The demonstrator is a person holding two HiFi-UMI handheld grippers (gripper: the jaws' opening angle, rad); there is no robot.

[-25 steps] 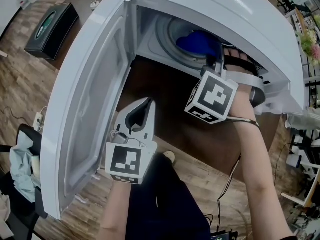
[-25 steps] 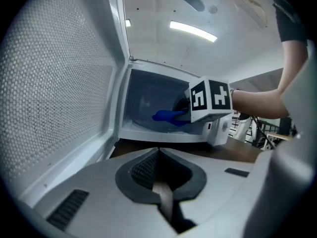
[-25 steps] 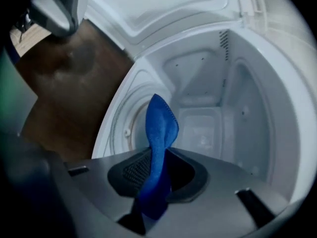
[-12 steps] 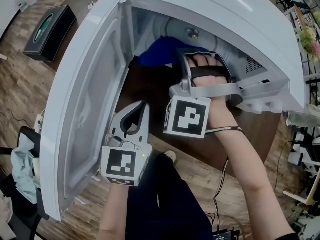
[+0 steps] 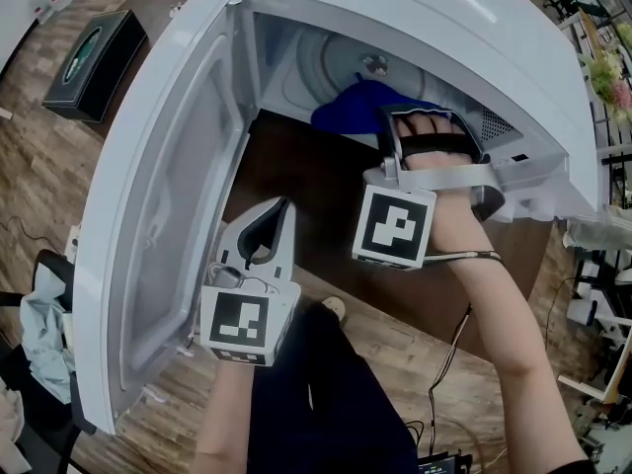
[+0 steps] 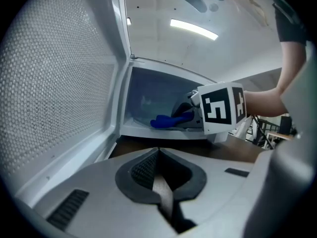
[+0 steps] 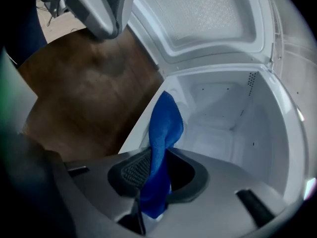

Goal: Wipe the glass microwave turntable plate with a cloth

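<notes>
Cloth (image 7: 164, 125) pinched in near-closed right tool (image 7: 152, 157); left tool (image 6: 159, 156) fully closed, empty

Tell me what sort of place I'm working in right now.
Probably a lab or office workroom, not a home kitchen: the white microwave stands open on a brown table, with a wood-plank floor and a loose cable lying around it.

A black box (image 5: 94, 59) lies on the wooden floor (image 5: 39, 196), left of the brown table (image 5: 321, 200).
</notes>
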